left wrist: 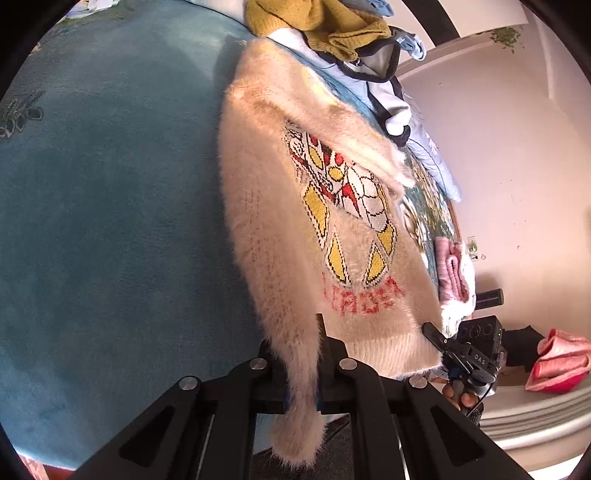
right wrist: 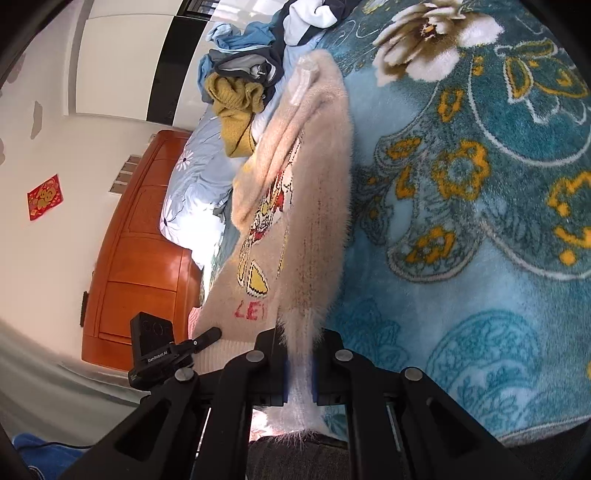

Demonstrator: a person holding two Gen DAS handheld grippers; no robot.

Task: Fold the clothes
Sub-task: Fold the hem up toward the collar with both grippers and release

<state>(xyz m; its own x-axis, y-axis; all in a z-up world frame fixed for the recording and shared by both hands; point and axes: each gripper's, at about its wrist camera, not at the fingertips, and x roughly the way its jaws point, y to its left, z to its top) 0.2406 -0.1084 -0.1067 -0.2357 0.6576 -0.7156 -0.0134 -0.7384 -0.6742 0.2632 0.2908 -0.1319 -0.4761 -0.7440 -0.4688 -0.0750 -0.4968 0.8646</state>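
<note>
A fuzzy cream sweater [left wrist: 280, 229] with a red, yellow and white knitted figure and red letters lies stretched over the teal floral blanket [left wrist: 103, 206]. My left gripper [left wrist: 303, 369] is shut on its hem edge, fabric hanging through the jaws. My right gripper [right wrist: 299, 369] is shut on the sweater's [right wrist: 314, 206] other hem corner. Each gripper shows in the other's view, the right one [left wrist: 465, 354] at the sweater's far hem corner, the left one [right wrist: 173, 350] likewise. A sleeve is folded across the front of the sweater.
A pile of unfolded clothes, mustard [left wrist: 317, 22], white and navy [left wrist: 384, 81], light blue, lies beyond the sweater. Folded pink garments [left wrist: 454, 269] sit at the bed edge. A wooden headboard [right wrist: 140, 258] and a light blue duvet [right wrist: 195, 177] are to the left in the right wrist view.
</note>
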